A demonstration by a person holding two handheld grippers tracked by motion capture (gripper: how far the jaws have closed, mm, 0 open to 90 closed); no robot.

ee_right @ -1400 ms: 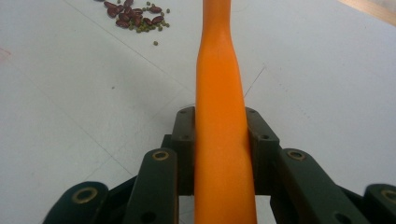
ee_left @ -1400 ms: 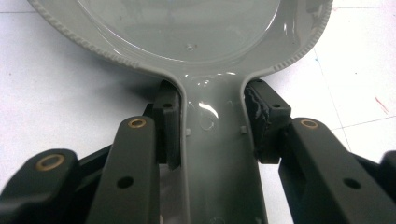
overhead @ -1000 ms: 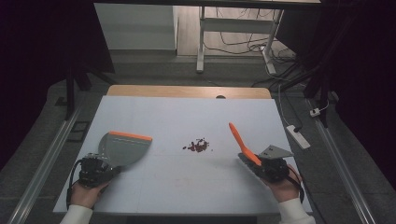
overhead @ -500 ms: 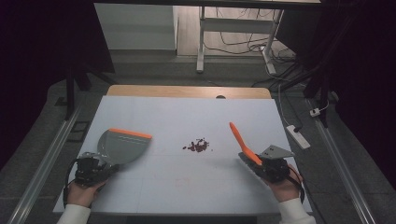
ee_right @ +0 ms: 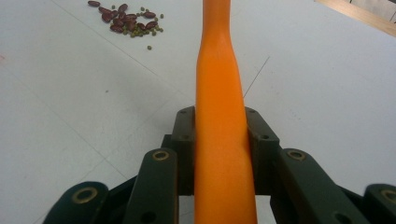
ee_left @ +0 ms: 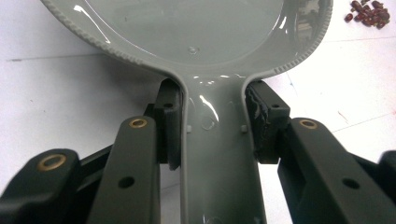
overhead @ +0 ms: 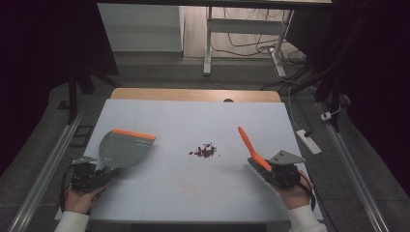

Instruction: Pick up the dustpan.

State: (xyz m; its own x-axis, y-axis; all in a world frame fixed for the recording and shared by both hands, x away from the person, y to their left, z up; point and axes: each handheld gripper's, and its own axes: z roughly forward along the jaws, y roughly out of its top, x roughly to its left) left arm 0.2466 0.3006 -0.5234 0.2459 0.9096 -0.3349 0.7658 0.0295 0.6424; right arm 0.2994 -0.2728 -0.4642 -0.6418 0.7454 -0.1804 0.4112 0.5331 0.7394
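On the white worktop (overhead: 193,193), left gripper (overhead: 99,175) fingers clamp the grey plastic dustpan (overhead: 123,150); right gripper (overhead: 268,170) fingers clamp the orange brush handle (overhead: 249,144), flanking scattered red beans (overhead: 205,151).

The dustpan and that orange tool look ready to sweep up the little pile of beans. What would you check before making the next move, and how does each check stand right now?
1. Left gripper clamped on the dustpan handle: ok, both pads press its sides.
2. Right gripper clamped on the orange tool: ok, the handle sits tight between the pads.
3. Dustpan's orange edge facing the beans: ok.
4. Beans in one pile: mostly ok, a few lie loose beside it.
5. Beans between the two tools on the table: ok.
6. Working end of the orange tool: cannot tell, I can't make out what is on it.
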